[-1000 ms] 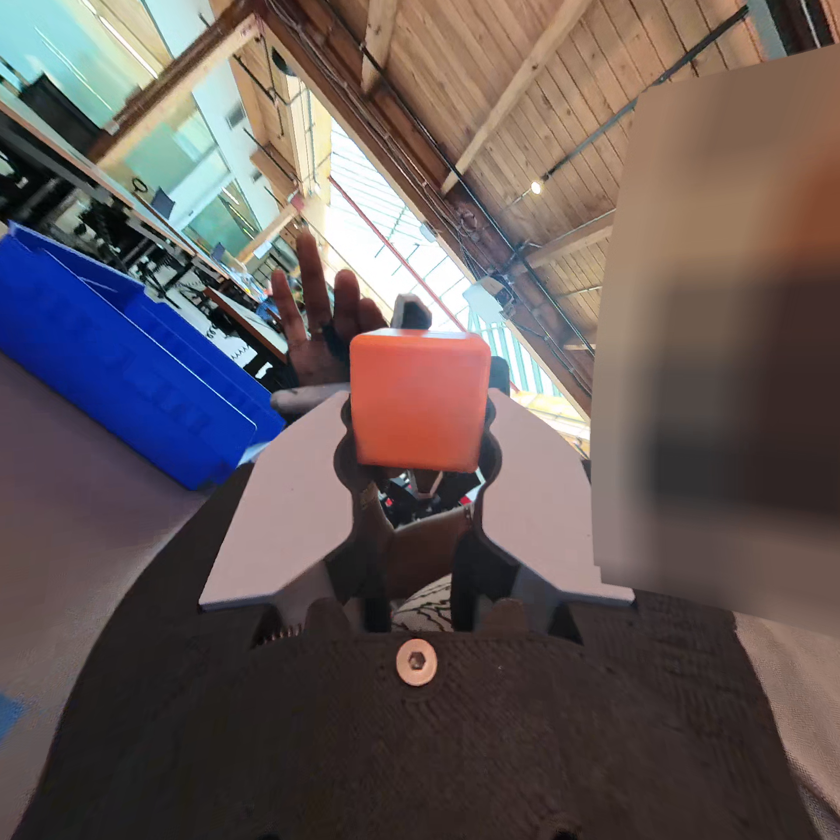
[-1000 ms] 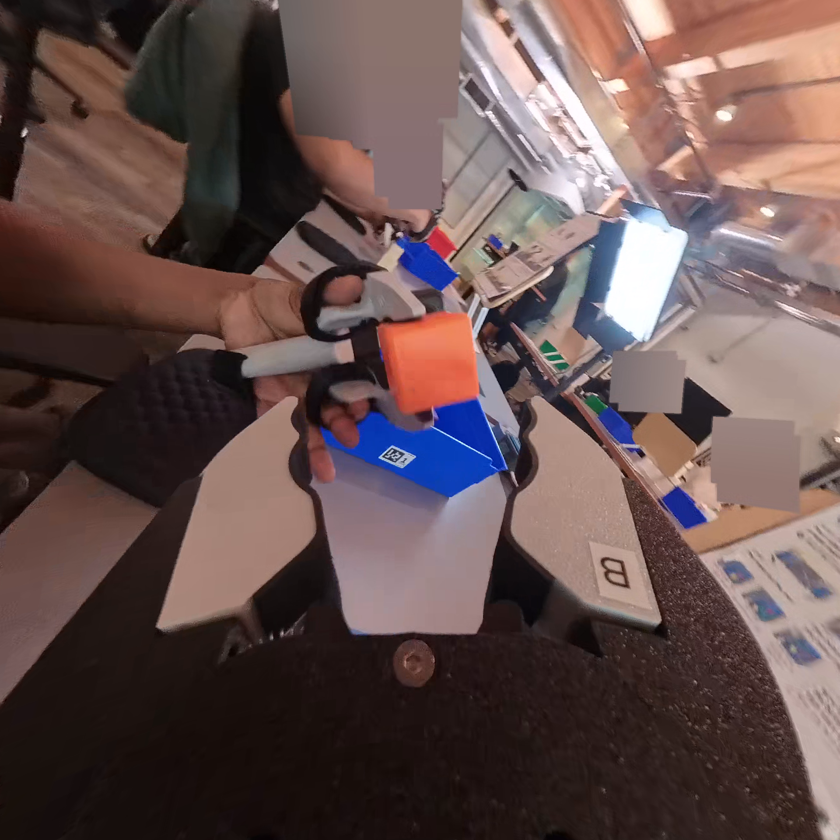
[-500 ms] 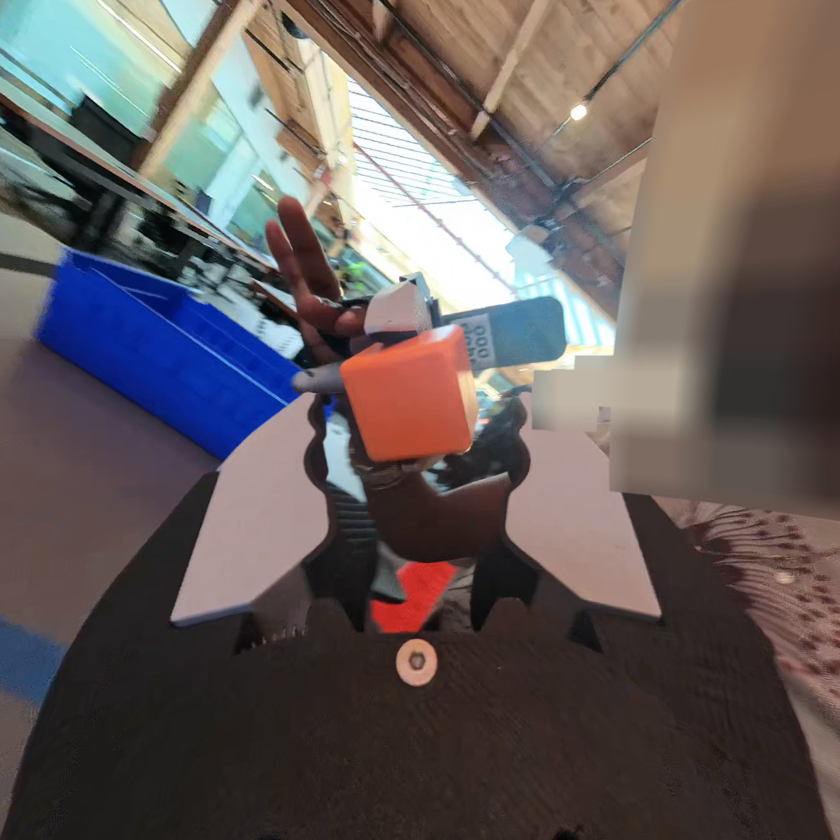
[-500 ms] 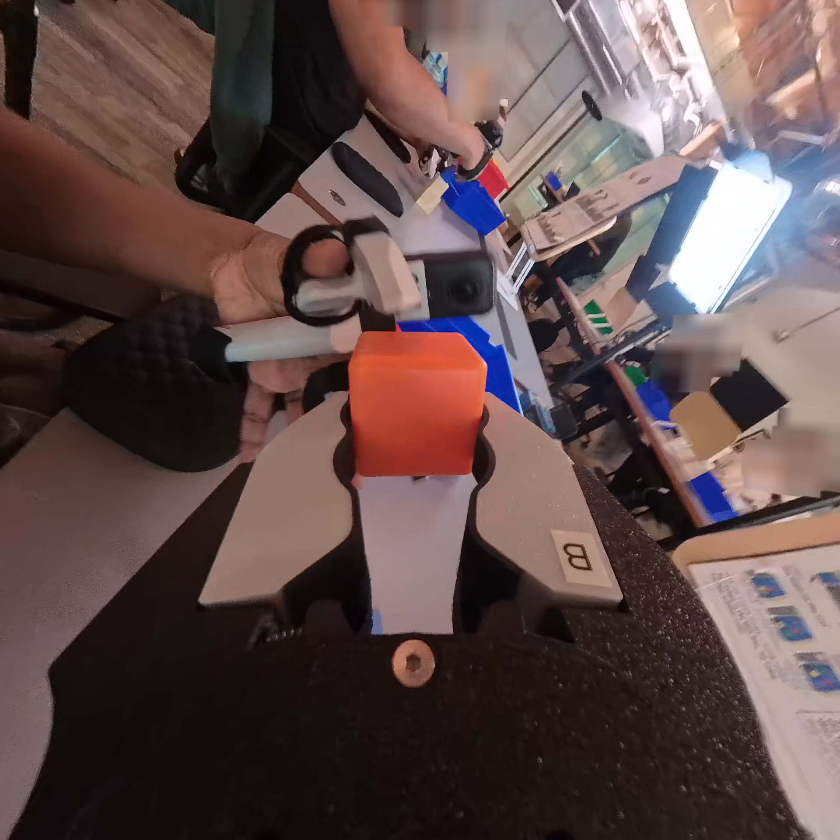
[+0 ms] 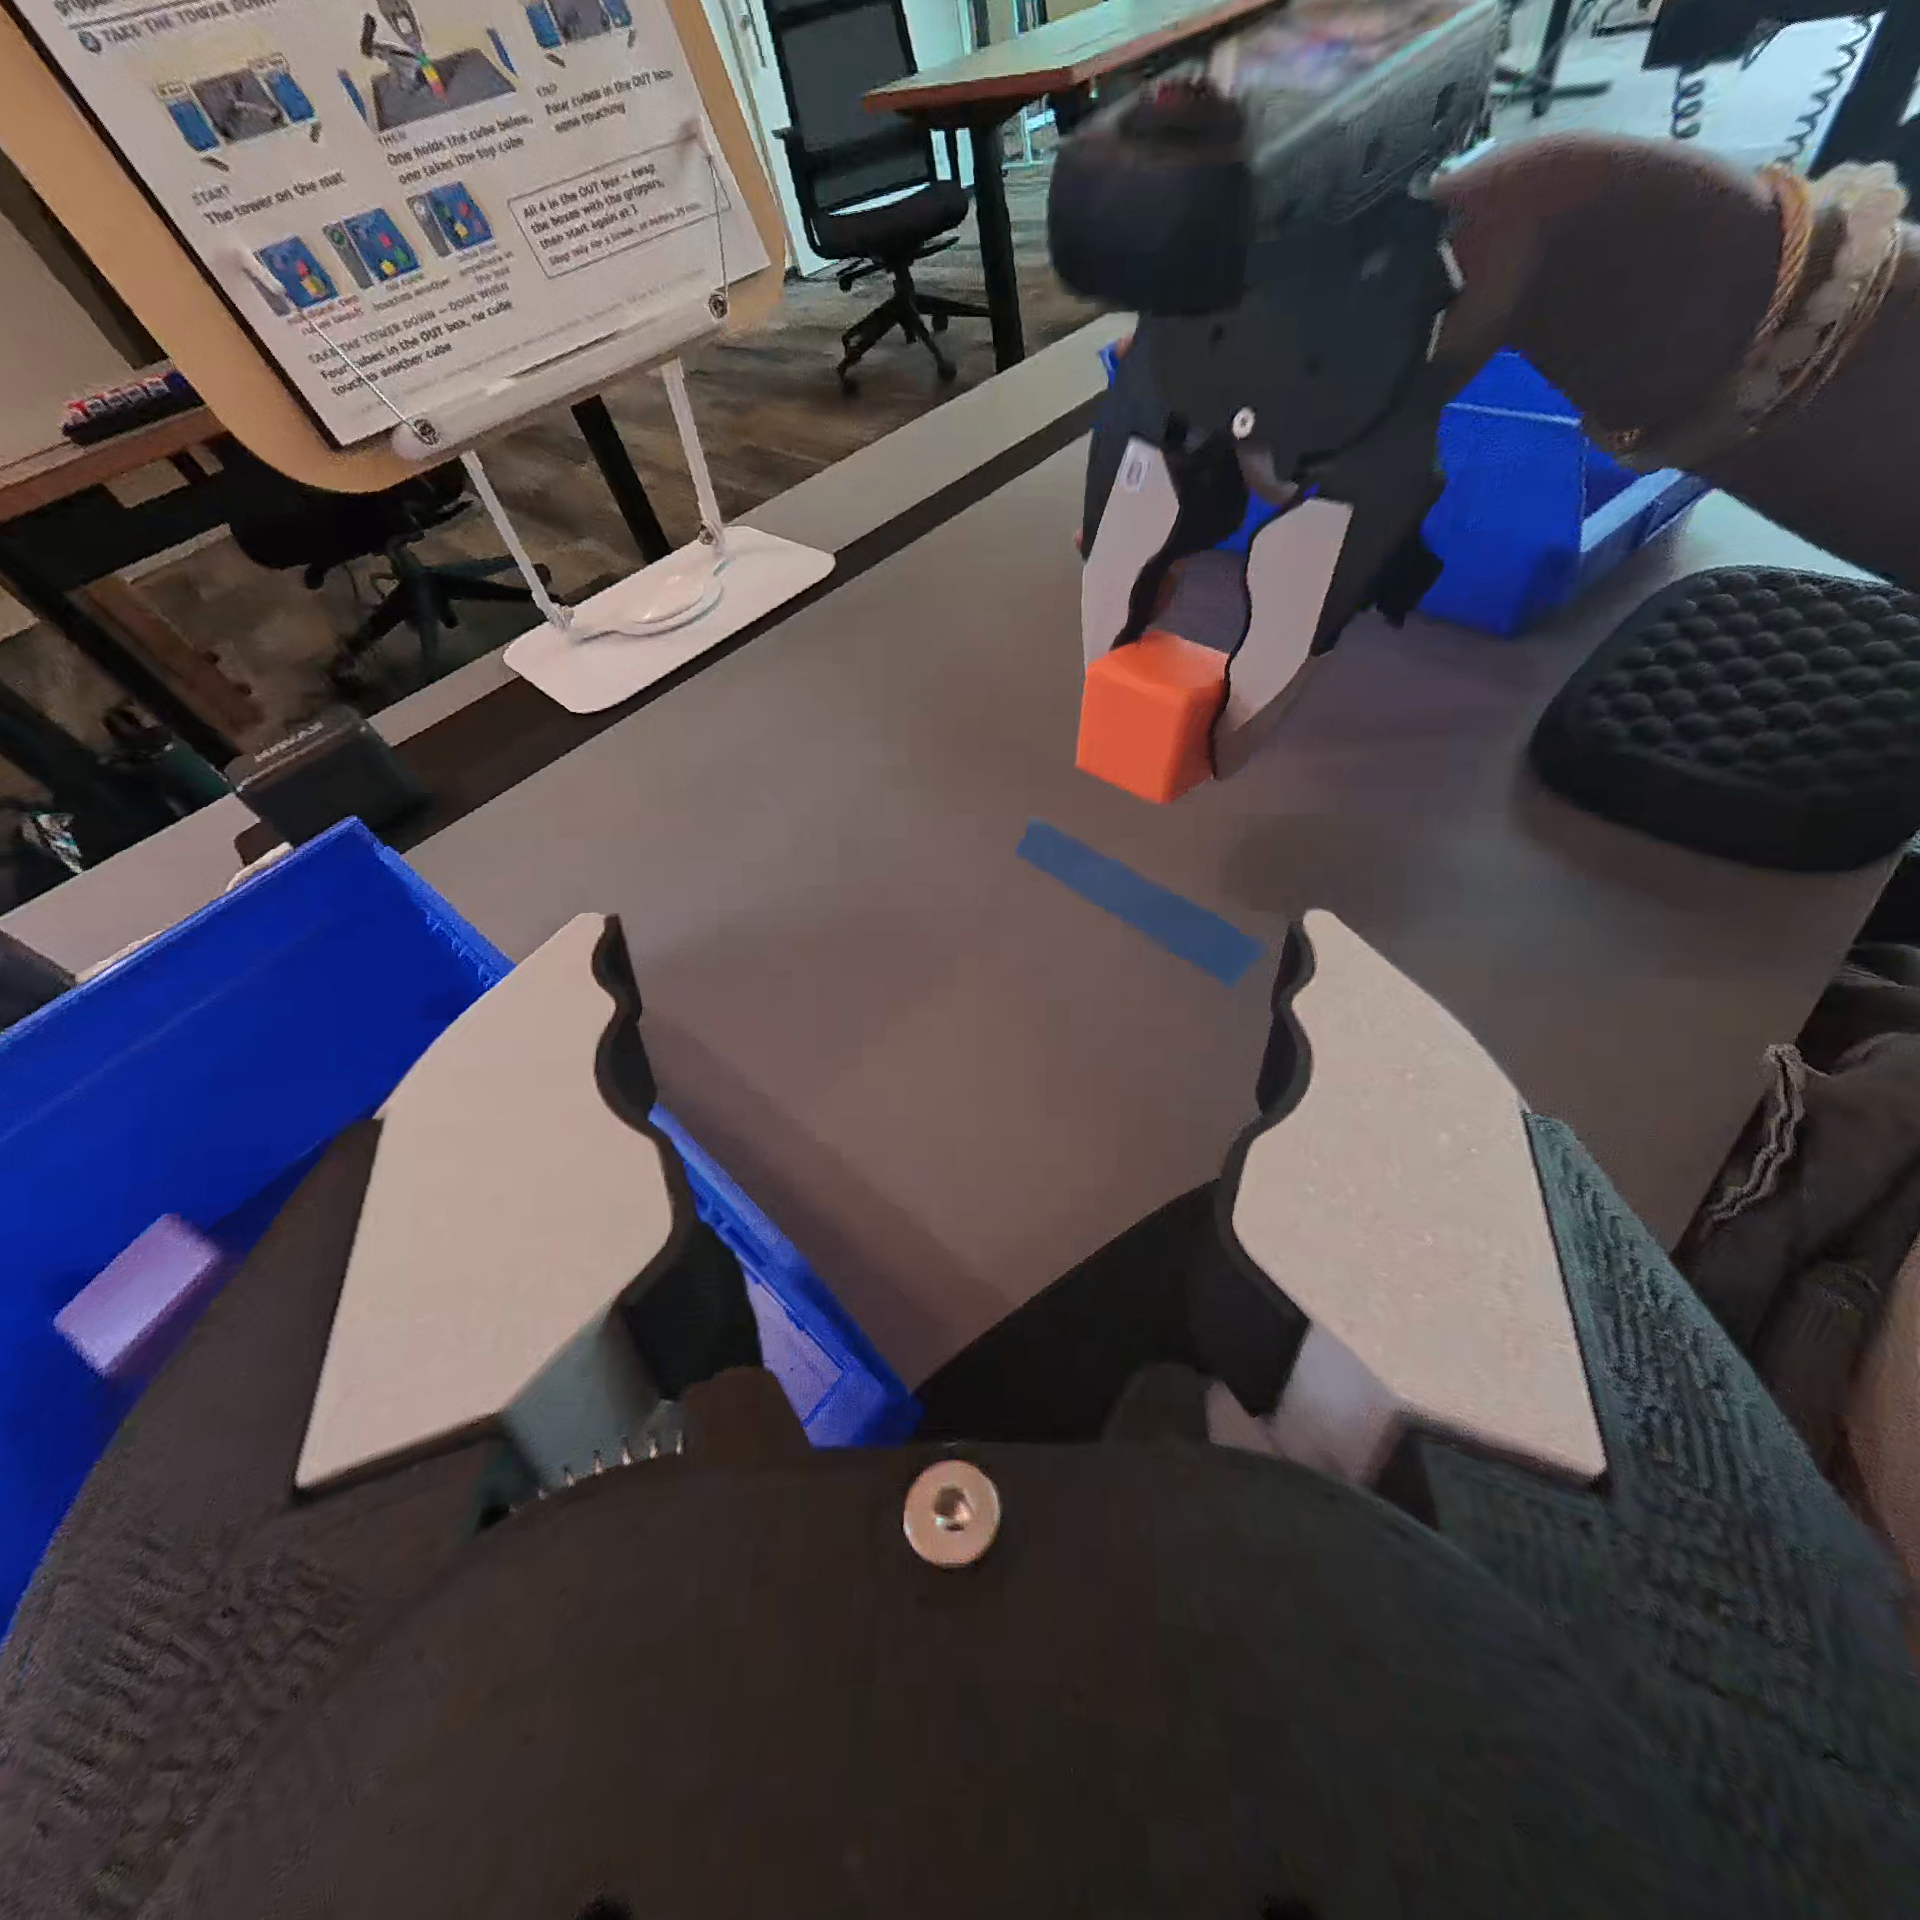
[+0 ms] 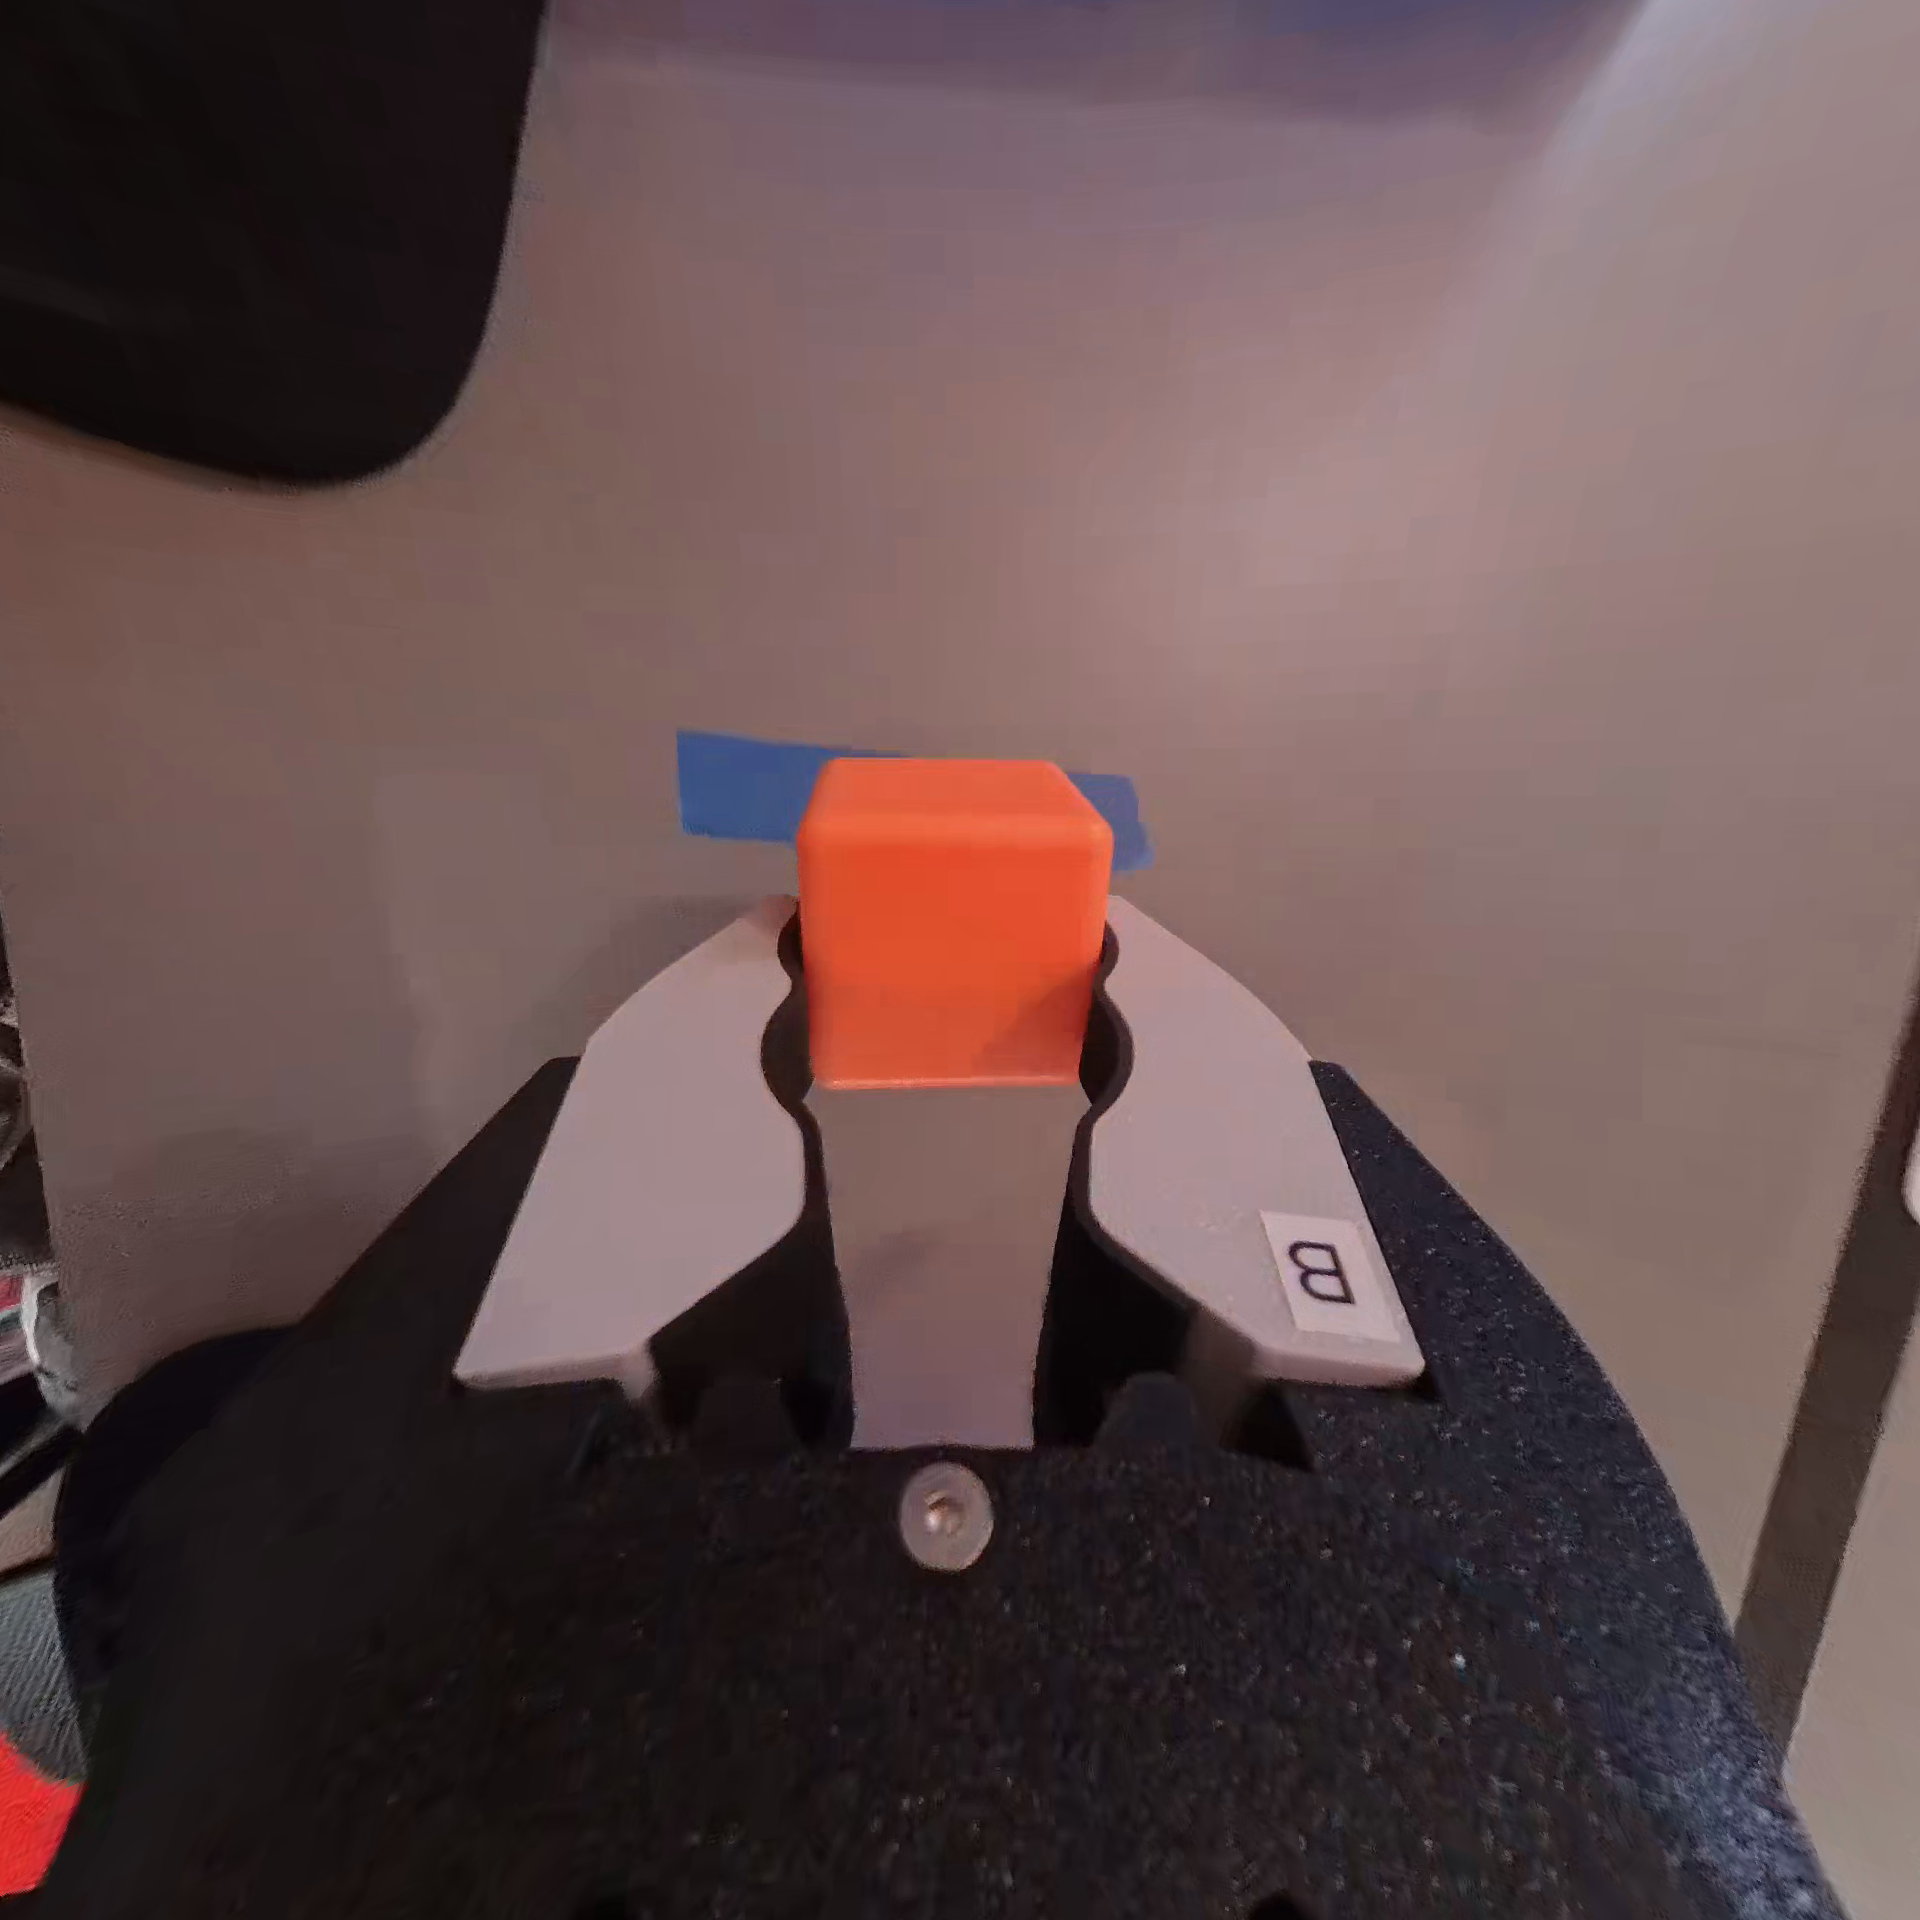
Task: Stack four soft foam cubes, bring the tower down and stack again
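— Orange cube point(image 6: 951, 925): where is it?
— Pinched by its side faces in the right hand-held gripper point(image 6: 948, 935), above the desk point(image 5: 894, 748) near blue tape point(image 5: 1138, 902). Looks light, squashy.
— Left hand-held gripper point(image 5: 951, 1013)?
— Wide open, empty.

My left claw point(image 5: 945, 1023) hangs spread over the grey surface point(image 5: 852, 831), with the blue plastic bin point(image 5: 208, 1060) on its left; a purple foam cube point(image 5: 135, 1304) lies in that bin. Ahead and to the right, my right claw point(image 5: 1195, 696) grips the orange foam cube point(image 5: 1143, 717) above the surface, just behind a strip of blue tape point(image 5: 1138, 899). Behind it sits a second blue bin point(image 5: 1507, 520); a black dimpled pad point(image 5: 1745, 717) lies to its right. The white instruction-sheet stand point(image 5: 665, 613) rests at the far edge, left.
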Demonstrator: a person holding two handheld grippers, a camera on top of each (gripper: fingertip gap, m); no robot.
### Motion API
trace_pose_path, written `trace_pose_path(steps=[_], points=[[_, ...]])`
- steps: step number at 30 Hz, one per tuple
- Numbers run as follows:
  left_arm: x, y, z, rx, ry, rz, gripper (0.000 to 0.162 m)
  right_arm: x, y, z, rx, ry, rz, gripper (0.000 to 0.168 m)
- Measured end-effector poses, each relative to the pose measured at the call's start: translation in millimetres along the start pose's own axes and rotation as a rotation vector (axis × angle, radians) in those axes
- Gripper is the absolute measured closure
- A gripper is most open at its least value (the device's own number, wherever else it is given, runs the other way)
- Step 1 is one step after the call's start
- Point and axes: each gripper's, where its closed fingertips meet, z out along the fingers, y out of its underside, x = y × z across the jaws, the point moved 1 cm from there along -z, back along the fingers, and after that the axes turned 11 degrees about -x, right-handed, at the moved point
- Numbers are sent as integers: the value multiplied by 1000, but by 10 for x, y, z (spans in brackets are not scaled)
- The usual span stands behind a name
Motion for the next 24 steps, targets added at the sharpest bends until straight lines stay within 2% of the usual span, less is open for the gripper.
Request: trace_pose_path(steps=[6,15,24], points=[[-103,63,-103,22,-48,-41,46,-15,147,319,-198,-66,12,119],[-184,192,-189,-31,-108,-56,45,18,221,450,-222,-111,47,119],[-159,278,-140,-84,-102,-23,45,-9,153,505,-223,-93,41,119]])
